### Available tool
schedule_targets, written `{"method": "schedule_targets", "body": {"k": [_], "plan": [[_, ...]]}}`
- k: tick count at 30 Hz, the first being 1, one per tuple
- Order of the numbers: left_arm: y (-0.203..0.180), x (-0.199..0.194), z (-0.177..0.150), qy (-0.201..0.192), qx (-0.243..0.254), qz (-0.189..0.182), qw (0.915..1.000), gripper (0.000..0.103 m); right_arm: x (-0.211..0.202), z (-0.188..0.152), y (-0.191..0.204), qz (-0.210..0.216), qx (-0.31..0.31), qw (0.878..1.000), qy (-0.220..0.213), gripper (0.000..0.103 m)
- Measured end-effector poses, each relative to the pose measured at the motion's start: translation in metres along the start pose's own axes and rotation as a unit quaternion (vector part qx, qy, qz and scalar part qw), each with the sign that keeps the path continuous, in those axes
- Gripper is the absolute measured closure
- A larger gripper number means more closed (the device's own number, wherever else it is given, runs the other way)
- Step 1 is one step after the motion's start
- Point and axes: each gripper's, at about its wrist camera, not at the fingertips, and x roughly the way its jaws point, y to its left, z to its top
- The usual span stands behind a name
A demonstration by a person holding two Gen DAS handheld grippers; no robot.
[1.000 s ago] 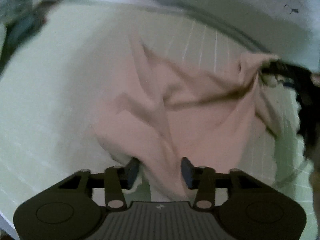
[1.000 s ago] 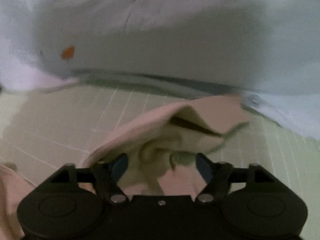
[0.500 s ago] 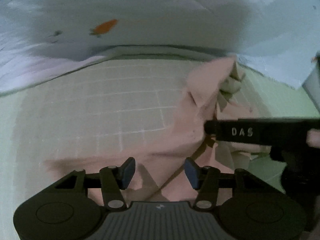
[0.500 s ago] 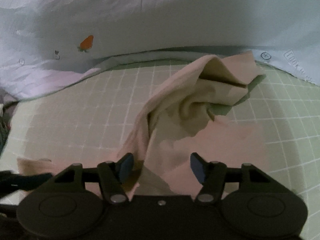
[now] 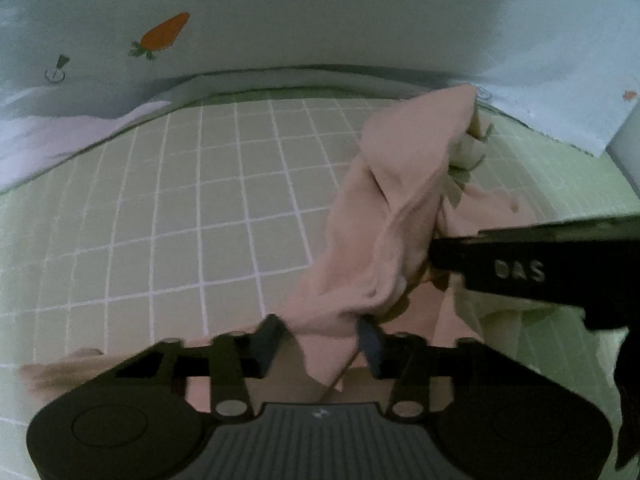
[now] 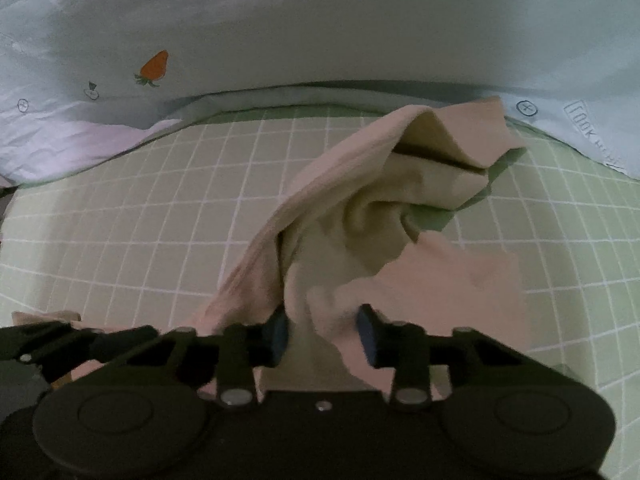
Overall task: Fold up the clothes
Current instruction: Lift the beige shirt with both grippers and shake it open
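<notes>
Between our left gripper point(image 5: 320, 338) fingers, nearest the lens, a fold of the pink garment point(image 5: 384, 232) is bunched; the jaws stand part-way apart with cloth filling the gap, and we cannot tell whether they actually pinch it. Our right gripper point(image 6: 322, 330) looks the same in its own view: 2 blue-padded fingers with the garment point(image 6: 360, 216) gathered between them, the grip itself unclear. In the left wrist view, the right gripper point(image 5: 520, 268) reaches in from the right edge, a dark bar marked "DAS", its tip buried in the cloth. In the right wrist view, the left gripper point(image 6: 52, 344) shows at the lower left edge.

Beyond the fingers, the garment rises in a crumpled ridge above the green checked sheet point(image 5: 180, 208), its far end folded over and lying on the sheet. Farther back, a pale blue quilt point(image 6: 320, 32) printed with an orange carrot point(image 6: 154, 66) lies along the sheet's far edge.
</notes>
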Motion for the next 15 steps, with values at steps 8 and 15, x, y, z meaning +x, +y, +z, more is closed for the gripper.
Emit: {"method": "schedule_targets", "body": {"k": [8,15], "plan": [[0.016,-0.021,-0.018,-0.011,-0.087,0.034,0.9956,0.094,-0.031,-0.024,-0.025,-0.029,-0.009,0.999,-0.034,0.100],[0.034,-0.061,-0.071,0.014,-0.178,0.073,0.9813,0.098,-0.055,-0.070,-0.074,-0.132,-0.039,0.990,-0.035,0.101]]}}
